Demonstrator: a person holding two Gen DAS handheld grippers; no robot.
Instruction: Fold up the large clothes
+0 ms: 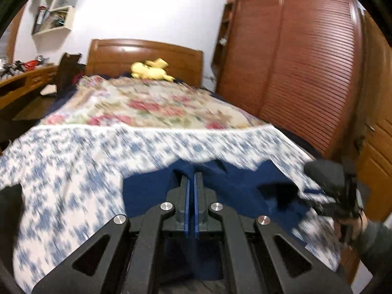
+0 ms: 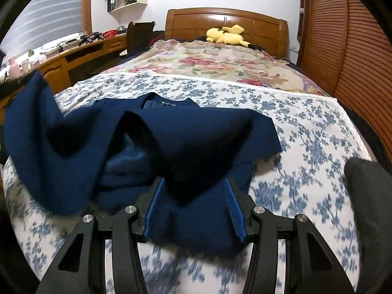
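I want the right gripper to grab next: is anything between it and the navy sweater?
Nothing visible is. The right gripper hangs open right over the navy sweater on the floral bedsheet, its blue pads straddling bare fabric.

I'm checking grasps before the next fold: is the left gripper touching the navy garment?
Touching. In the left wrist view the left gripper has its blue pads pressed nearly together with the navy garment bunched at and around their tips.
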